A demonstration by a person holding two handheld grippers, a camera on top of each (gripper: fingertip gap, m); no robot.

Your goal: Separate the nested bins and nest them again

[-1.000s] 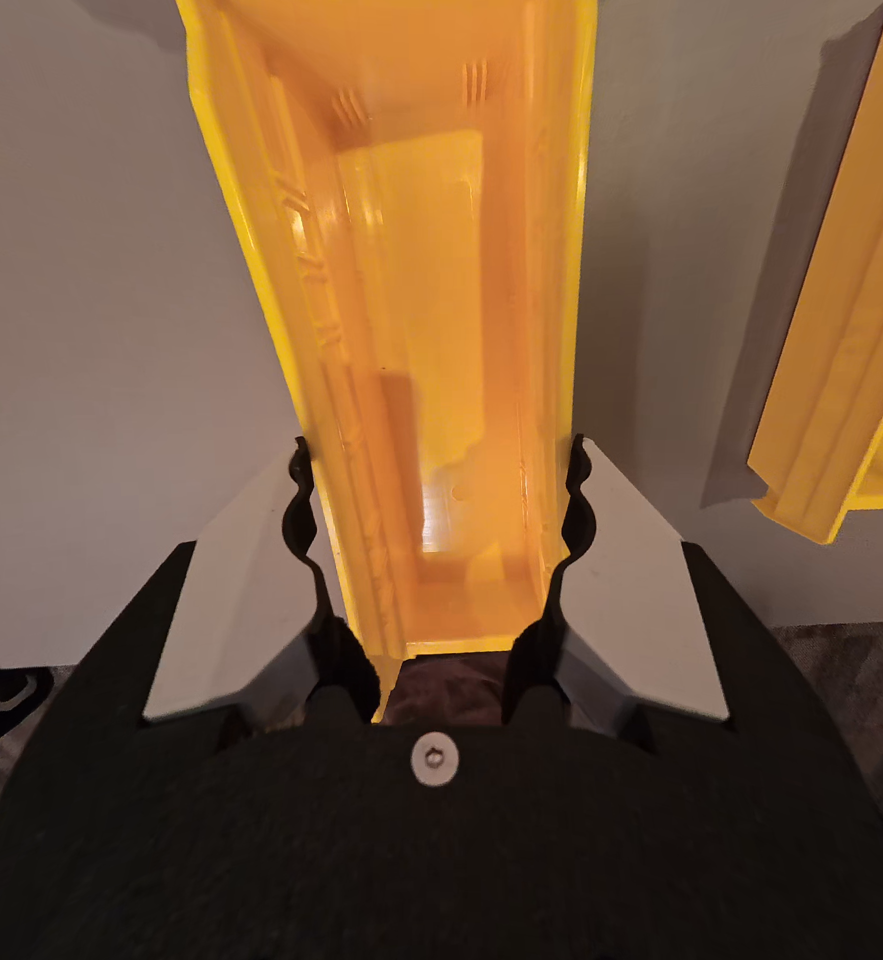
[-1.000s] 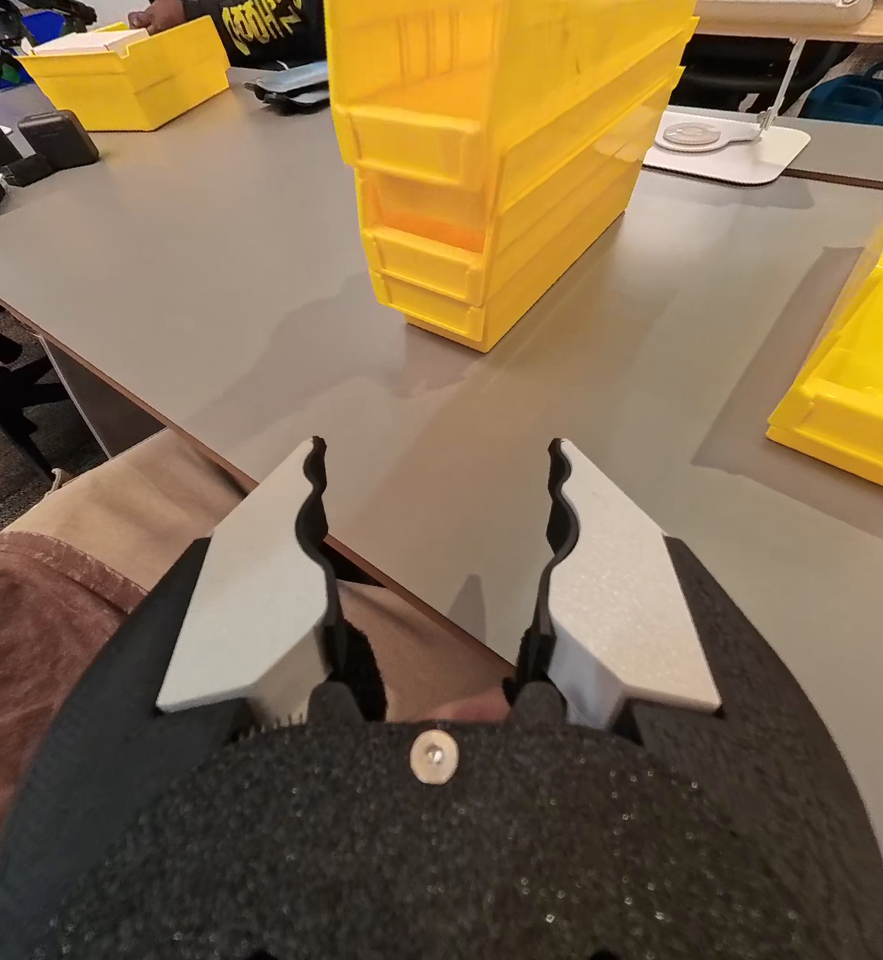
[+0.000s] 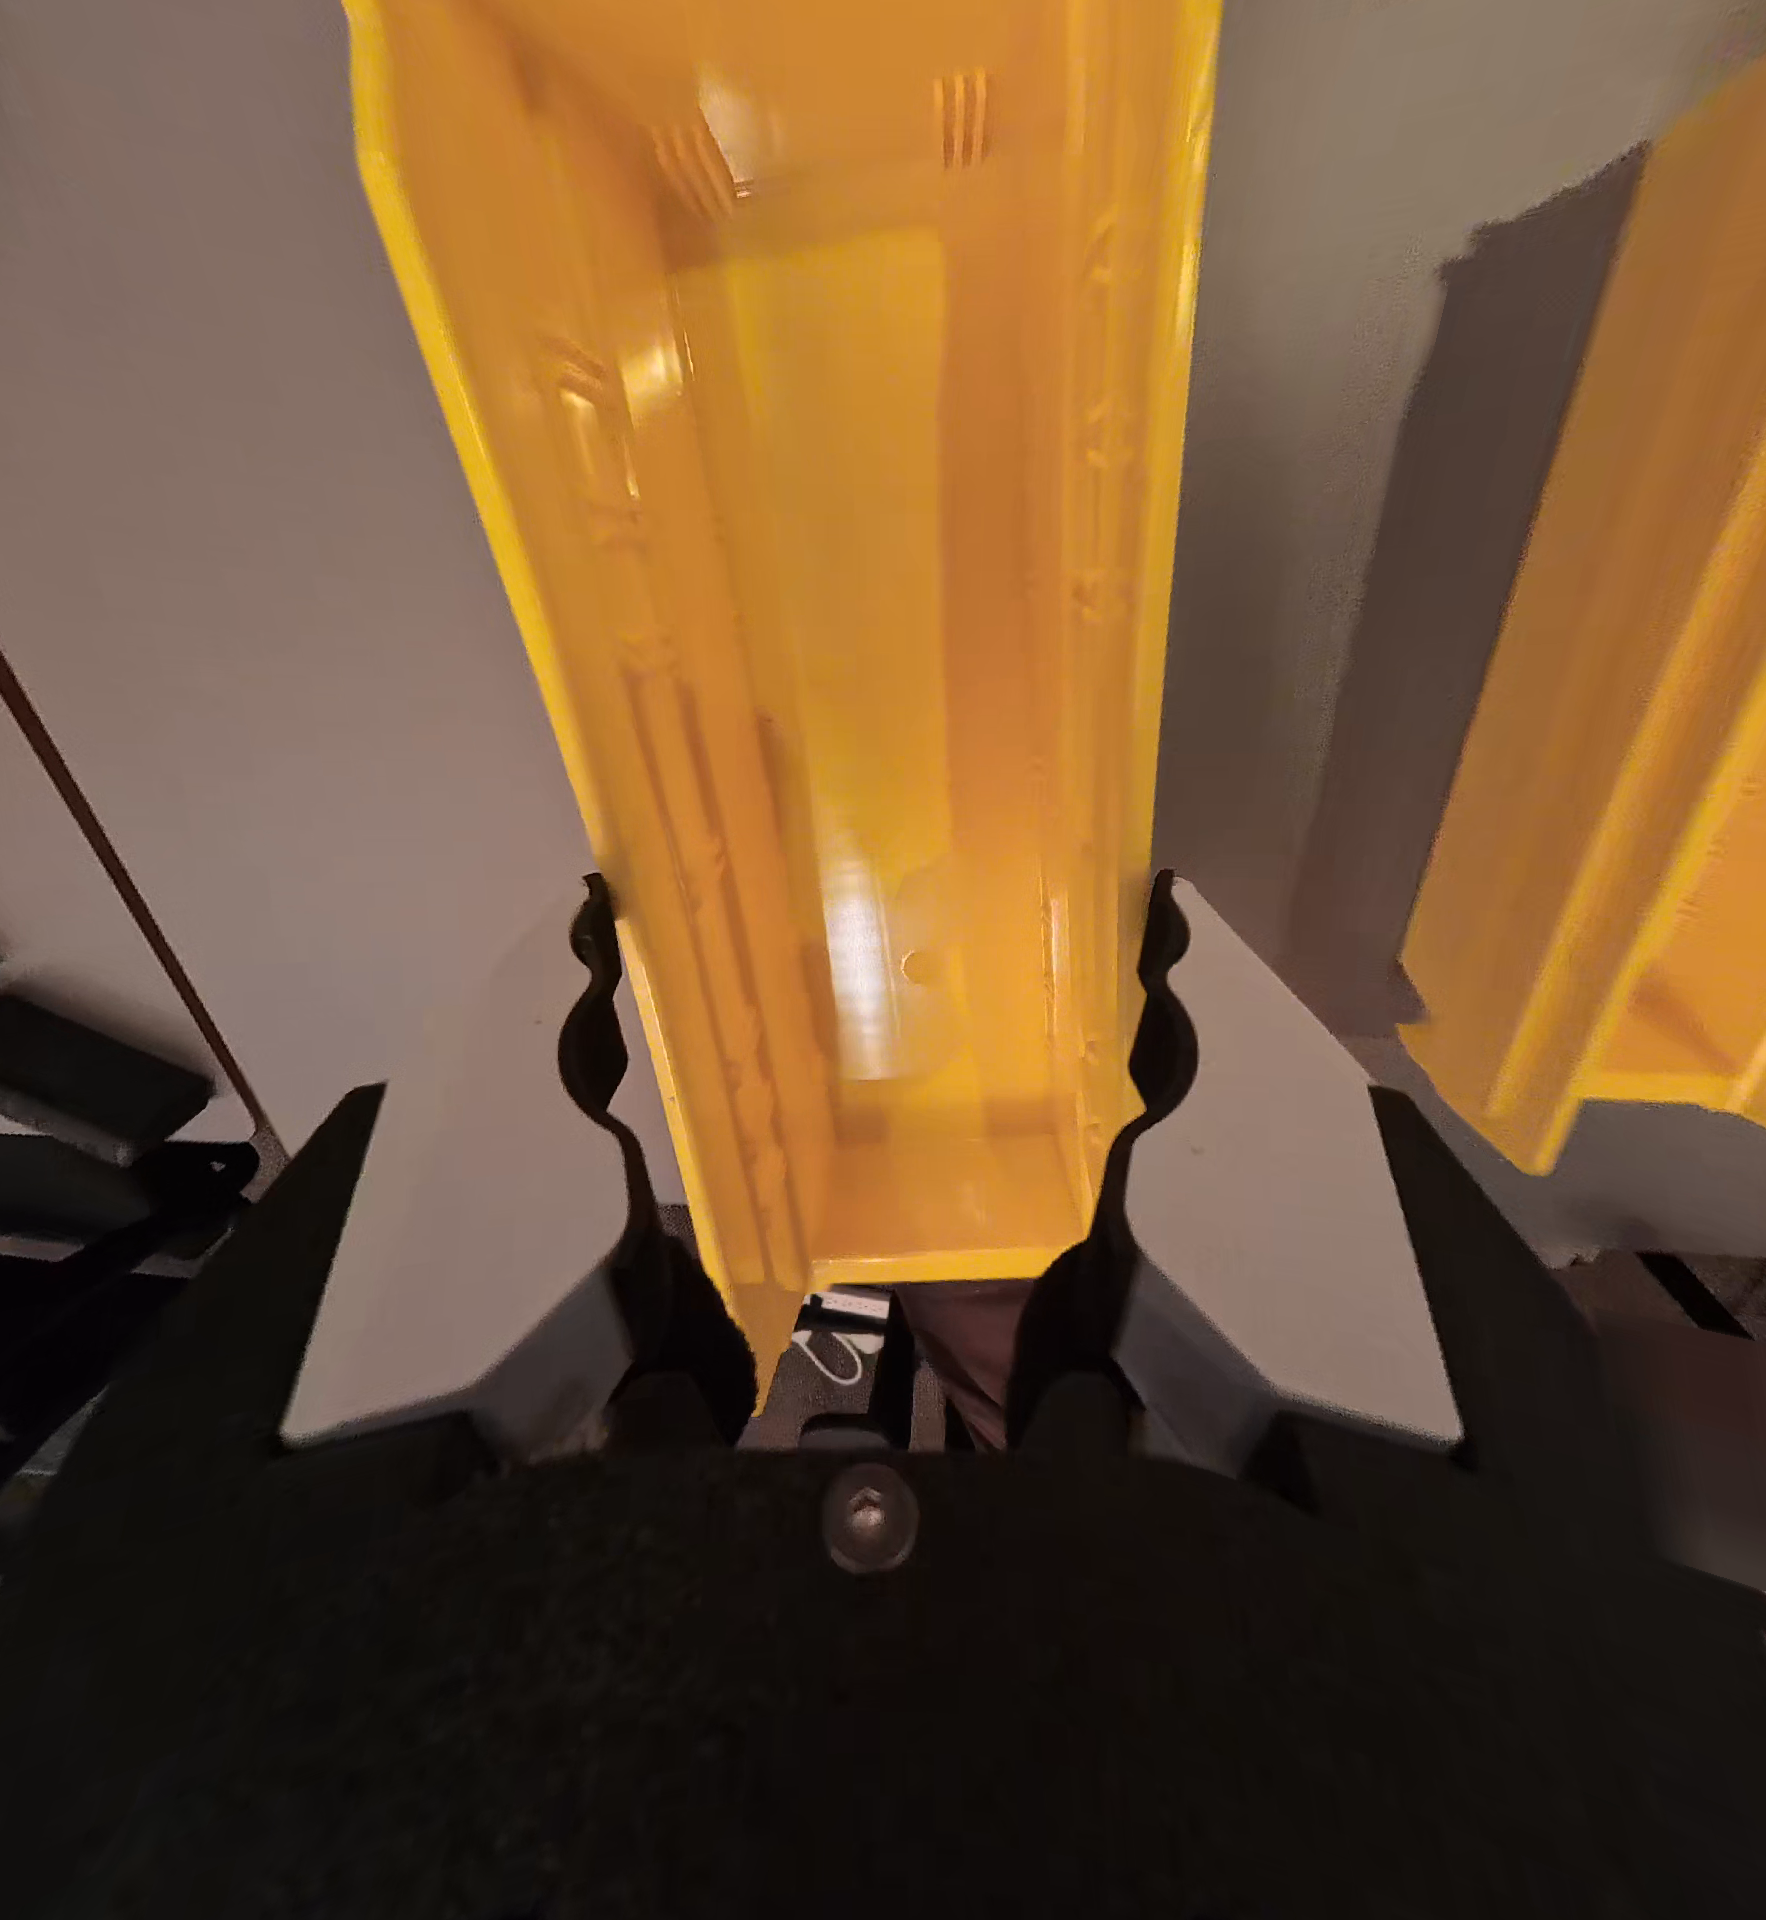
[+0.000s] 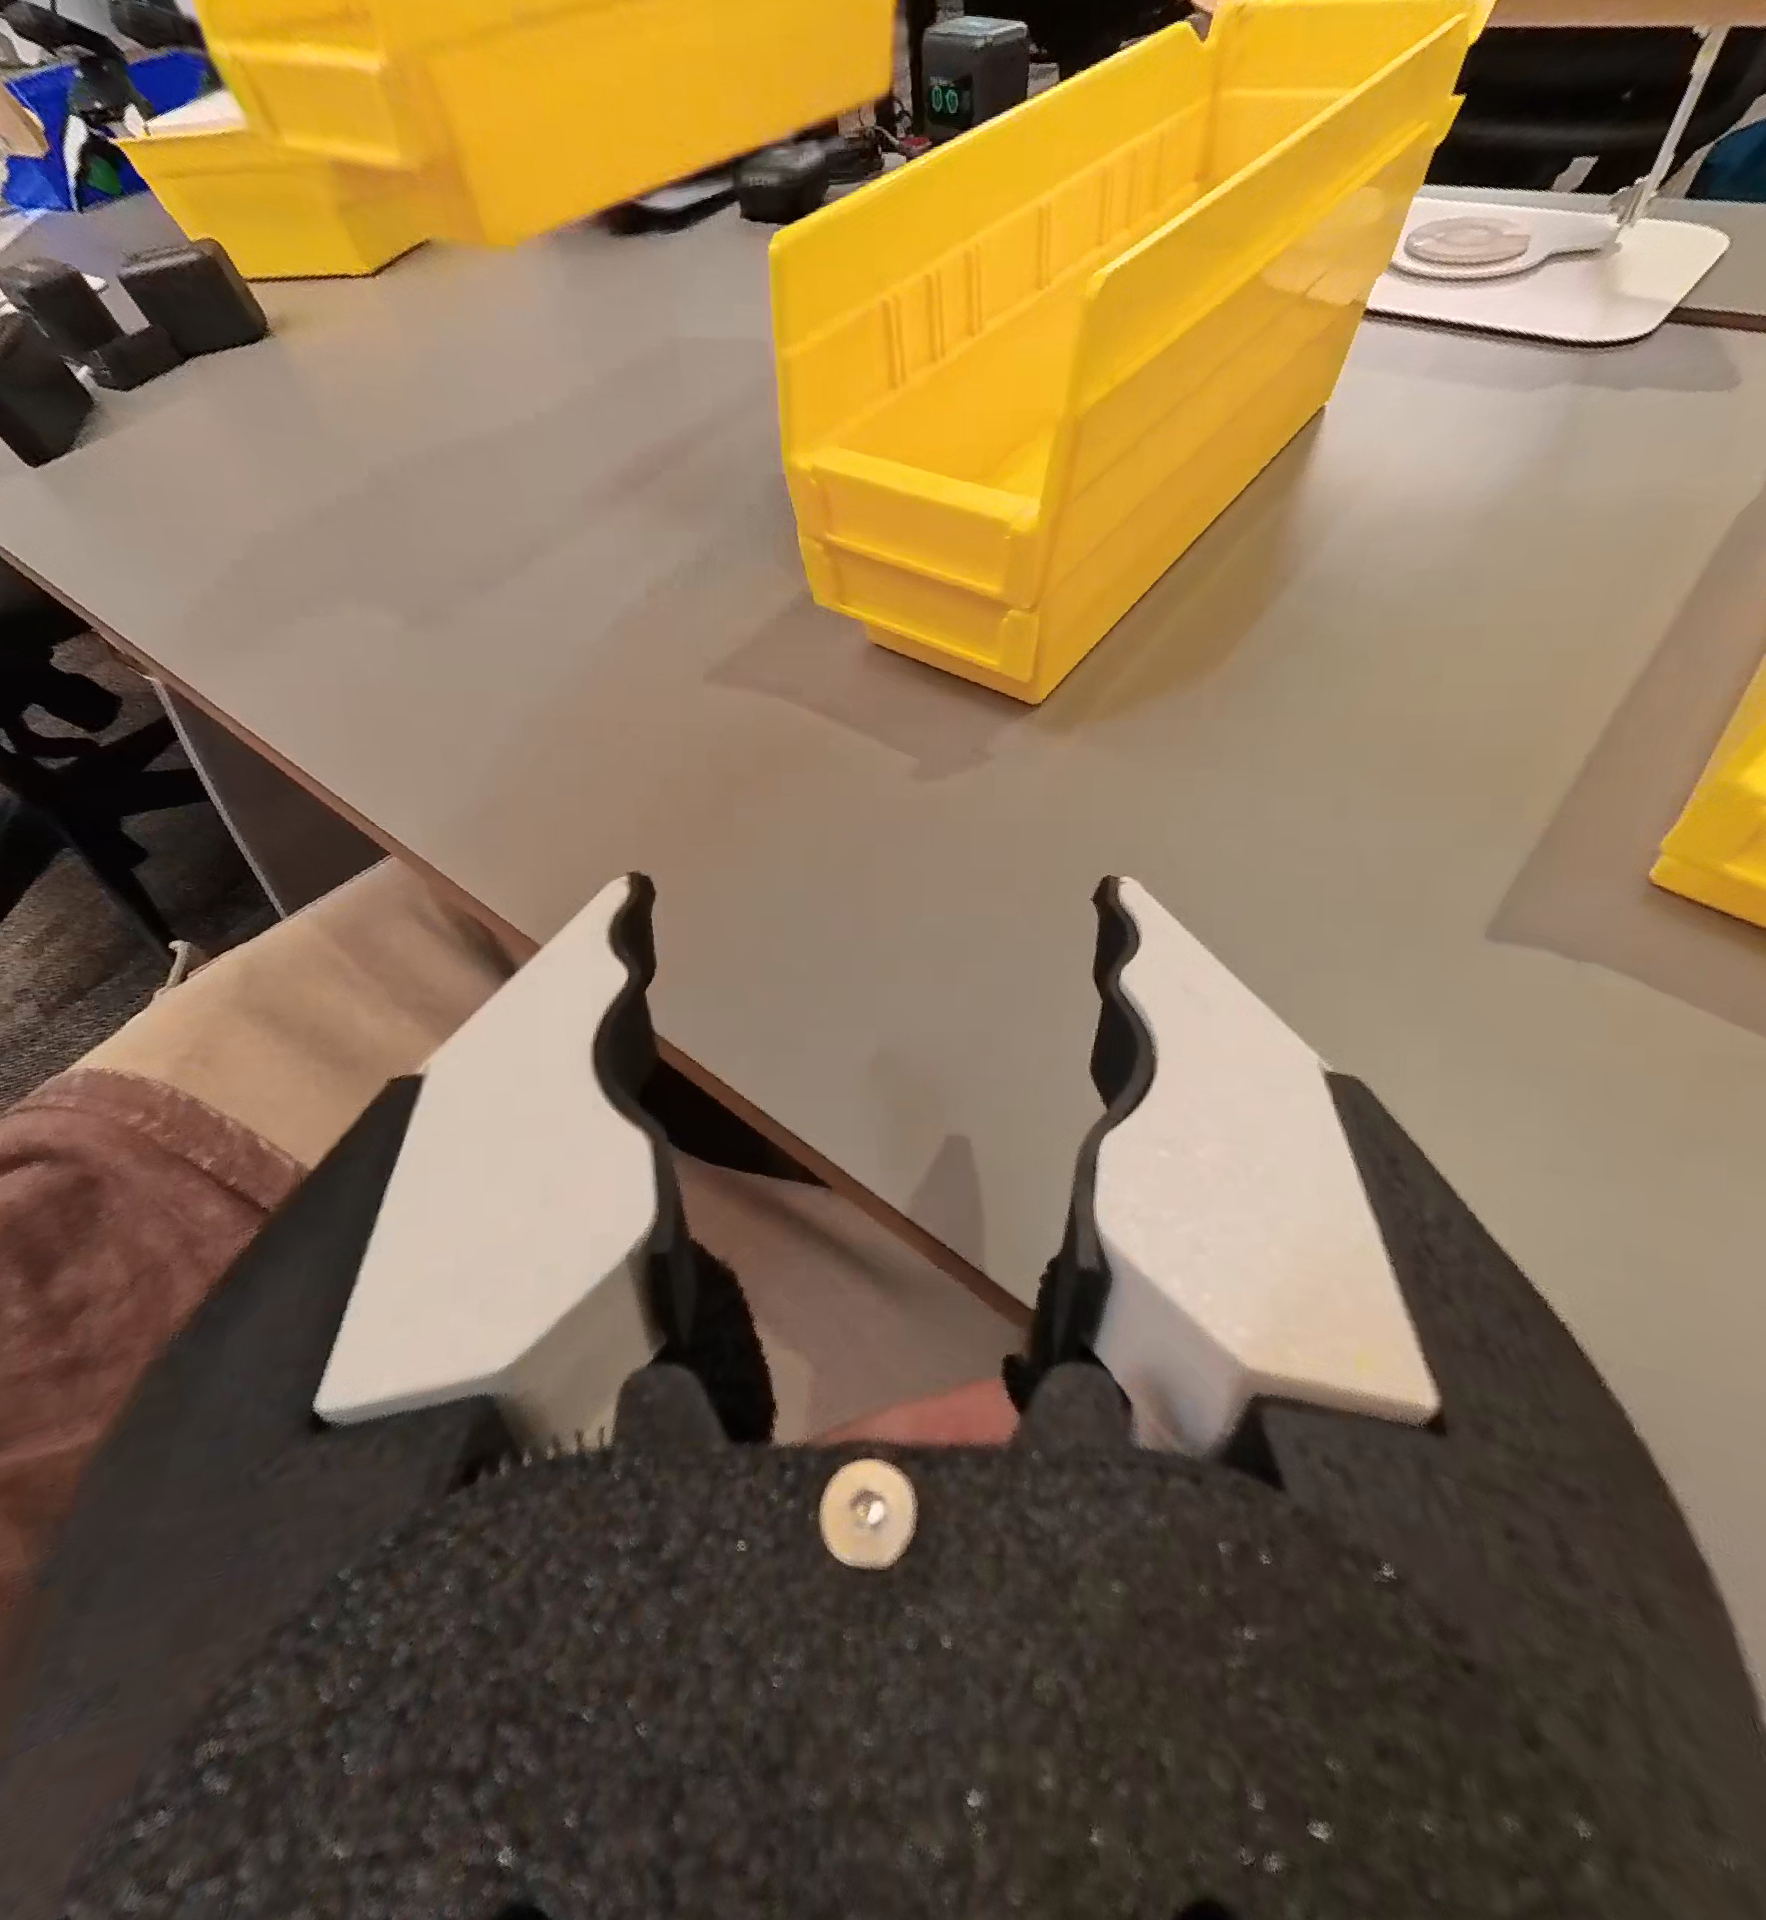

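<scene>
Gripping a long yellow bin by its end, the left gripper has its jaws clamped on both side walls, lifted above the grey worktop. Right gripper hangs empty, jaws wide. Two nested bins sit on the worktop ahead. No readable labels.

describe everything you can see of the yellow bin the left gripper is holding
The held bin is long, narrow, glossy yellow plastic, seen open side on, empty, with ribbed side walls and slots near its far end. The left gripper grips its near end, fingers outside both walls. It is off the grey table, beside another yellow bin.
</scene>
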